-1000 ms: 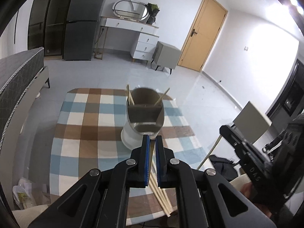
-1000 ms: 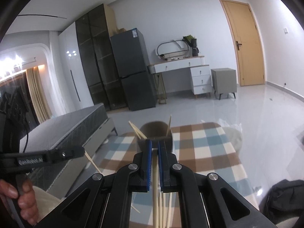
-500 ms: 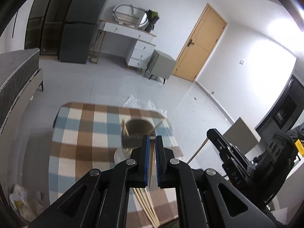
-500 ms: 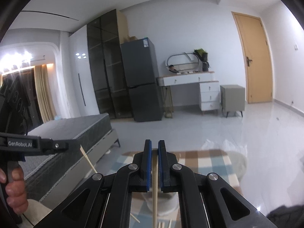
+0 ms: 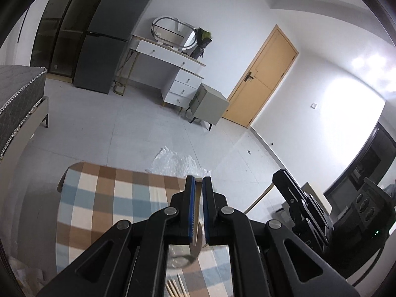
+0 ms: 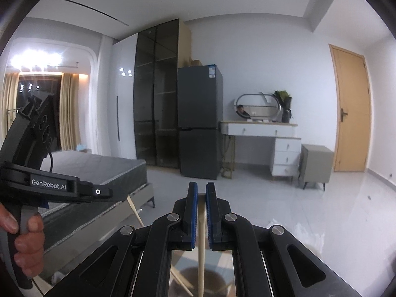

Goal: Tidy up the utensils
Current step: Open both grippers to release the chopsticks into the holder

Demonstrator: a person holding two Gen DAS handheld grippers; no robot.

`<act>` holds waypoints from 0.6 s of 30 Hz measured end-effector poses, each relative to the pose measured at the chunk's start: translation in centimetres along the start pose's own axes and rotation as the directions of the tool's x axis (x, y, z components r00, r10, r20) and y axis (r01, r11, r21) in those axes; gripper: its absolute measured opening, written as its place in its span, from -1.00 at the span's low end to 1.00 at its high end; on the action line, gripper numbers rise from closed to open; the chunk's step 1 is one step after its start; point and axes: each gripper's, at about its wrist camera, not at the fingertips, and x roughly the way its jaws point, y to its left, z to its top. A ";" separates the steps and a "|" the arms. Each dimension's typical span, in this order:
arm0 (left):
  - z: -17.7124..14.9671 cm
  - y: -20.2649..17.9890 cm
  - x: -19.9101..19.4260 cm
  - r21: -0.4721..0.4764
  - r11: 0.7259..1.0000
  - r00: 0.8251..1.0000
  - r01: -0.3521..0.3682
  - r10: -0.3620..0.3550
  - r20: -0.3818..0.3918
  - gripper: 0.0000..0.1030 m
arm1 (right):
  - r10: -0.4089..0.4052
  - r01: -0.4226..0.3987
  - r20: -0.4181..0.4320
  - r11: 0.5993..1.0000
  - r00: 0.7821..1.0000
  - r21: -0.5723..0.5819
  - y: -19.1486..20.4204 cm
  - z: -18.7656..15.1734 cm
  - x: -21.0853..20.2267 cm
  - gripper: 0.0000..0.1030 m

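Both grippers have come up and away from the holder since a second ago. Back then each view looked down on the holder with its opening in plain sight; now both cameras see mostly the room, and the holder (image 6: 195, 282) only shows as a dark round mouth low between the arms of the right gripper (image 6: 201, 193).

Right gripper: jaws nearly together, clamped on one chopstick (image 6: 201, 242) that hangs straight down toward the holder mouth. Left gripper (image 5: 196, 185): jaws also nearly together, pinching a second chopstick (image 5: 196, 222); its lower tip shows just under the pads, over the pale rim of the holder (image 5: 180, 259). The same left stick is seen from the right view, poking down out of the left gripper (image 6: 109, 194), which a hand (image 6: 22, 245) holds by the handle.

More chopsticks (image 5: 174, 288) lie loose on the checked cloth (image 5: 104, 198) at the bottom edge of the left view. A couple of sticks (image 6: 182, 281) already lean inside the holder.

Reading: each claw has one stick lifted clear of the cloth, tips pointing down. Next job looks like lining the tips over the holder and lowering in. The holder is almost out of sight now, so aim is the risk. Loose sticks still left, task only partly done.
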 end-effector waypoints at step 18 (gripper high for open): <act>-0.2 2.2 5.8 -0.021 0.999 0.997 -0.029 0.027 -0.078 -0.98 | 0.028 -0.030 -0.089 0.999 0.996 -0.020 -1.7 -4.1 4.5 -0.89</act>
